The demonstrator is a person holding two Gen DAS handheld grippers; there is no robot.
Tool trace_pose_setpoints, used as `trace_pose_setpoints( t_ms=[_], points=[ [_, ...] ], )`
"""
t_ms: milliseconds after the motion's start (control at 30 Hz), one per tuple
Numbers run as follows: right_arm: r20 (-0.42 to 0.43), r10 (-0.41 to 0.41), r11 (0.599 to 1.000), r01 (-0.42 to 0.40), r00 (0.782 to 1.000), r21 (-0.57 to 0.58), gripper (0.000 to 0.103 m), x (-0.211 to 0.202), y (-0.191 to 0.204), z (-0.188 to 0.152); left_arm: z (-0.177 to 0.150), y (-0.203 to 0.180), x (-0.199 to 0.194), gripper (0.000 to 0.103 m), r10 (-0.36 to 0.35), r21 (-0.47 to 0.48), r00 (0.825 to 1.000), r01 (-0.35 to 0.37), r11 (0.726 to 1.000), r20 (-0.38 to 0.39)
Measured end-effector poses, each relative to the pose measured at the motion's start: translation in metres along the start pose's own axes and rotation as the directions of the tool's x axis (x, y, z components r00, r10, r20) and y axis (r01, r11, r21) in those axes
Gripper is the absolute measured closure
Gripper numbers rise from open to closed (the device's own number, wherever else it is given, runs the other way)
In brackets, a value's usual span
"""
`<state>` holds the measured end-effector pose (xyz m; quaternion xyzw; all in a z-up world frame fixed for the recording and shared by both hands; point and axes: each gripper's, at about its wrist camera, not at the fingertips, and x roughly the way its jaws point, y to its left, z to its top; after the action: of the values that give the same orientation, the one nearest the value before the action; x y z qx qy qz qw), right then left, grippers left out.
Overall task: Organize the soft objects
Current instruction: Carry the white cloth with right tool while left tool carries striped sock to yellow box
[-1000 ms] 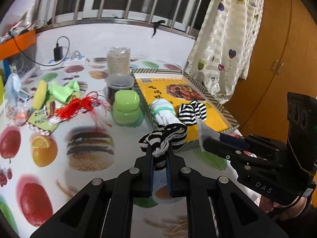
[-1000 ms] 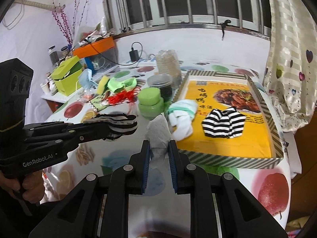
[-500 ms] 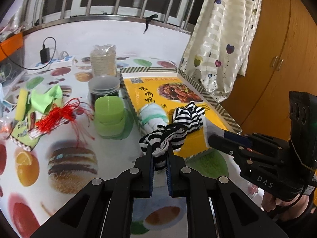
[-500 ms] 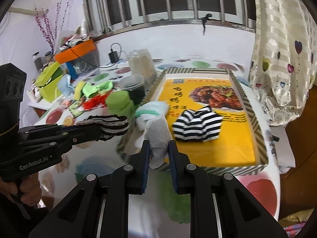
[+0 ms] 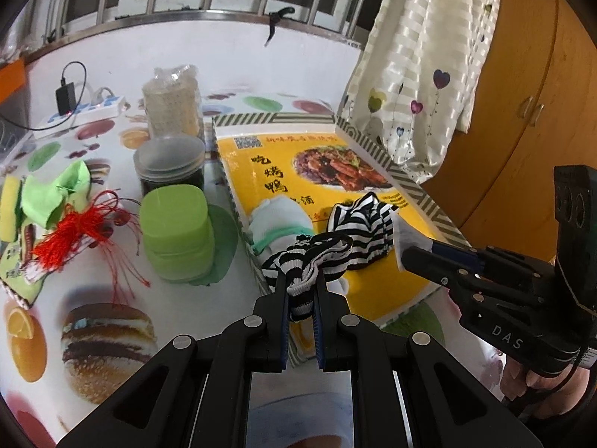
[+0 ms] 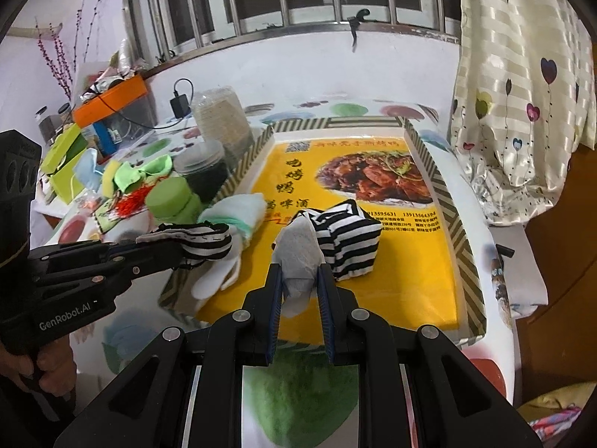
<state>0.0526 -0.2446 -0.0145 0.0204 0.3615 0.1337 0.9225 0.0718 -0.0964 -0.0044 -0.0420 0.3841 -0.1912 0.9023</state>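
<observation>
My left gripper (image 5: pixel 301 287) is shut on a black-and-white striped sock (image 5: pixel 309 257) and holds it above the near left edge of the yellow tray (image 5: pixel 380 287). It also shows in the right wrist view (image 6: pixel 197 239). My right gripper (image 6: pixel 298 280) is shut on a grey-white sock (image 6: pixel 300 257) over the tray's near part (image 6: pixel 410 291). In the tray lie a folded striped sock (image 6: pixel 350 239) and a white-and-green sock (image 6: pixel 231 216).
Left of the tray stand green lidded tubs (image 5: pixel 175 231), a dark jar (image 5: pixel 169 168) and a stack of cups (image 5: pixel 171 104). Green cloth, a sponge and a red tassel (image 5: pixel 71 231) lie further left. A curtain (image 5: pixel 429 74) hangs at the right.
Both grippers have moved forward and right with their socks, from over the table to over the tray's near edge.
</observation>
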Motion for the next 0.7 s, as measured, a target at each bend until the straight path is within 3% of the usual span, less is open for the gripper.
trace_pose_setpoints(
  t_ms=[700],
  points=[
    [-0.062,-0.021,0.999,0.024,0.998,0.043,0.083,0.042,-0.018,0.015,0.019,-0.002,0.051,0.093,-0.018,0.006,0.998,0.018,1.000,-0.062]
  ],
)
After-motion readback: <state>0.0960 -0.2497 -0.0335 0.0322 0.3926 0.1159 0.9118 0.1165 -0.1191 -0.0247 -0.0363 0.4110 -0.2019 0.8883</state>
